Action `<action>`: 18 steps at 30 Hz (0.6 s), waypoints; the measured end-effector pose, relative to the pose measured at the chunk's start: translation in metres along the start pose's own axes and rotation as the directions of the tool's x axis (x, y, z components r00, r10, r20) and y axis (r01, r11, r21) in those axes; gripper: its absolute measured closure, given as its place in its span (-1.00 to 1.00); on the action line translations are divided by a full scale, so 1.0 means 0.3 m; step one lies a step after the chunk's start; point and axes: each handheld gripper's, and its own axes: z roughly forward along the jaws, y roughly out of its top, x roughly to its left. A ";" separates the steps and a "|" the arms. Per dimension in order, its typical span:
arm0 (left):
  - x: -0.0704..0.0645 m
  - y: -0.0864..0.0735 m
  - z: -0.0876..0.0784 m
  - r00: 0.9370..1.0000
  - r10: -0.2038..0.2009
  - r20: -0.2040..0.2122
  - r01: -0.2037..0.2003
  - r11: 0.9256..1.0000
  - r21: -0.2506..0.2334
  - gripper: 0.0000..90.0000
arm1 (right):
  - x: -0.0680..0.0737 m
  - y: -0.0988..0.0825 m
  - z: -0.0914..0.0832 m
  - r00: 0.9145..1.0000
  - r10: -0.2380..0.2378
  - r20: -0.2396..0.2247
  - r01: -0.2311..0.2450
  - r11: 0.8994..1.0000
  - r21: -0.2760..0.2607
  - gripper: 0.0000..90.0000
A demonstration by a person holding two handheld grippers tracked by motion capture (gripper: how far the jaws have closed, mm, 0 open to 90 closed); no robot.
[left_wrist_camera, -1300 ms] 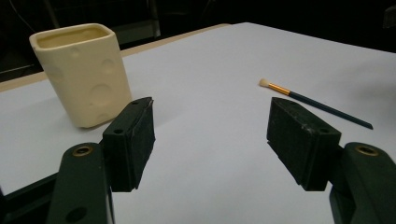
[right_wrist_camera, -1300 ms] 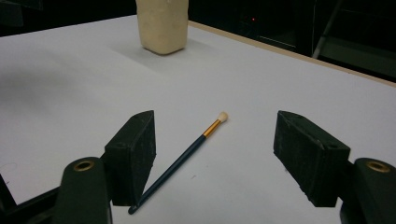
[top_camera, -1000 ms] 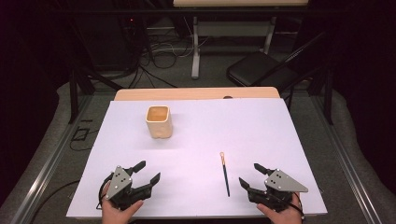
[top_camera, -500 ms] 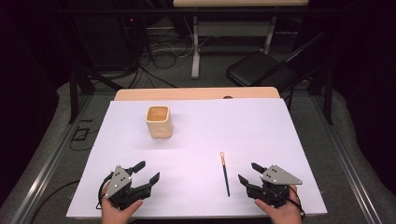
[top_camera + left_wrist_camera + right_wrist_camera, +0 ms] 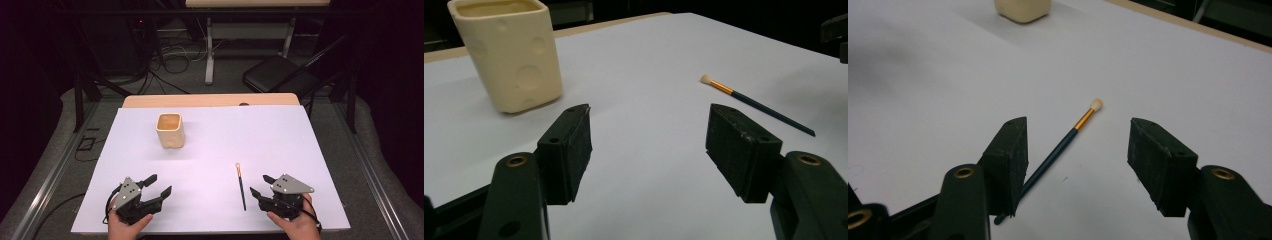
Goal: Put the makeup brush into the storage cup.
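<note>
A thin dark-blue paintbrush [image 5: 241,186] with a gold ferrule and pale tip lies flat on the white table, tip pointing away. My right gripper [image 5: 262,186] stands open just right of its handle; in the right gripper view the paintbrush [image 5: 1063,144] runs between the jaws, its handle end passing under the left one. My left gripper [image 5: 159,184] rests open near the front left, nothing between its jaws. A cream square cup [image 5: 170,130] stands upright farther back; in the left gripper view the cup [image 5: 509,52] is ahead on the left and the paintbrush [image 5: 756,105] far right.
The white sheet [image 5: 280,135] covers the table, with a strip of wooden edge [image 5: 210,101] at the back. Beyond the table stand a black folding chair [image 5: 280,75] and cables on the floor.
My right gripper has shifted a little left, toward the paintbrush's handle. The left gripper, cup and brush have stayed put.
</note>
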 end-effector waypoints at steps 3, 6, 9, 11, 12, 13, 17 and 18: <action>-0.001 -0.002 0.000 1.000 0.001 -0.002 -0.001 1.000 -0.003 -0.23 | 0.001 0.009 0.005 1.000 0.016 -0.015 -0.015 1.000 0.019 -0.09; -0.004 -0.005 -0.005 1.000 0.014 -0.004 -0.014 1.000 -0.011 -0.23 | -0.001 0.015 0.010 1.000 0.019 -0.020 -0.018 0.999 0.030 -0.09; -0.004 -0.007 -0.010 1.000 0.010 -0.006 -0.010 1.000 -0.016 -0.23 | -0.004 0.016 0.025 0.999 0.035 -0.024 -0.034 0.998 0.055 -0.09; -0.003 -0.007 -0.011 1.000 0.005 -0.004 -0.005 1.000 -0.011 -0.23 | -0.002 0.016 0.028 0.999 0.045 -0.030 -0.042 0.996 0.074 -0.09; -0.002 -0.006 -0.011 1.000 -0.003 -0.001 0.003 1.000 -0.009 -0.21 | -0.003 0.015 0.032 0.998 0.047 -0.033 -0.045 0.996 0.080 -0.09; -0.002 -0.006 -0.011 1.000 -0.003 -0.001 0.003 1.000 -0.009 -0.21 | -0.003 0.015 0.032 0.998 0.047 -0.033 -0.045 0.996 0.080 -0.09; -0.004 -0.005 -0.008 1.000 -0.009 0.009 0.009 1.000 -0.001 -0.20 | -0.006 0.018 0.045 0.996 0.077 -0.054 -0.069 0.989 0.130 -0.10; -0.006 -0.005 -0.008 1.000 -0.009 0.012 0.009 1.000 0.008 -0.20 | -0.006 0.025 0.046 0.994 0.089 -0.058 -0.079 0.985 0.153 -0.10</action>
